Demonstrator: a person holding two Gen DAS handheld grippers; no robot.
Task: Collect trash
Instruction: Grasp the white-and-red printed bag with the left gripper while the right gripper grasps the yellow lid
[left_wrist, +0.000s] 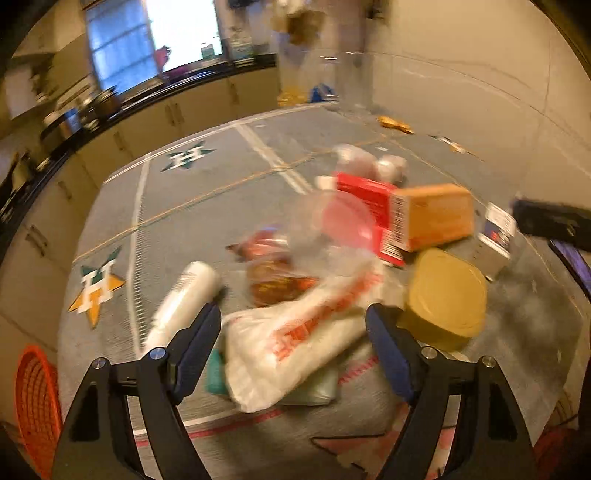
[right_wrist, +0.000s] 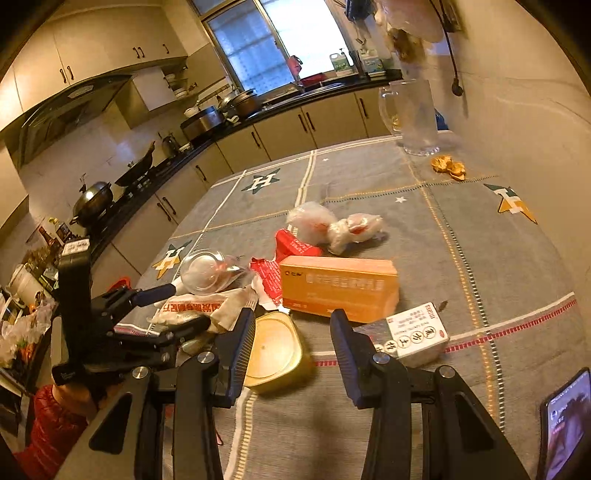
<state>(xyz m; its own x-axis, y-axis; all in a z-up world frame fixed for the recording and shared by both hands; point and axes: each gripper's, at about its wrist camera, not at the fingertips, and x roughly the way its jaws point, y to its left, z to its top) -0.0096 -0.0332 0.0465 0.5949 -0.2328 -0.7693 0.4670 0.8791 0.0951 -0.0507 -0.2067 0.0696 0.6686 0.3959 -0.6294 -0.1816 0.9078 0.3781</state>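
While both claws hang over the trash pile, the orange box is the landmark for every place below.

Left claw: spread wide, with nothing pinched. The white bag with orange print lies between its blue pads, and the pads do not press on it.
Right claw: partly spread and empty. It hovers on the near side of the orange box, above the gold lid.
White bag: thin, soft and crinkly plastic. It sits near-left of the orange box.
Gold lid: flat, shiny, with rounded corners. It lies just beside the box, on the near side.
Small white box: hard card with print. It lies near-right of the orange box.
Clear cup: see-through and round, tipped on its side, left of the orange box.
Red wrapper: torn and crumpled, touching the box on its left and far side.
Knotted bags: soft, puffy plastic, beyond the orange box.
Peels: small and orange, far beyond the box.
Jug: clear, tall, farthest of all.
Table: covered in grey cloth with stars.
How to do it well: I think the left claw should go lower, pinch a thick bunch of the white bag, and lift slowly, because thin plastic slips.
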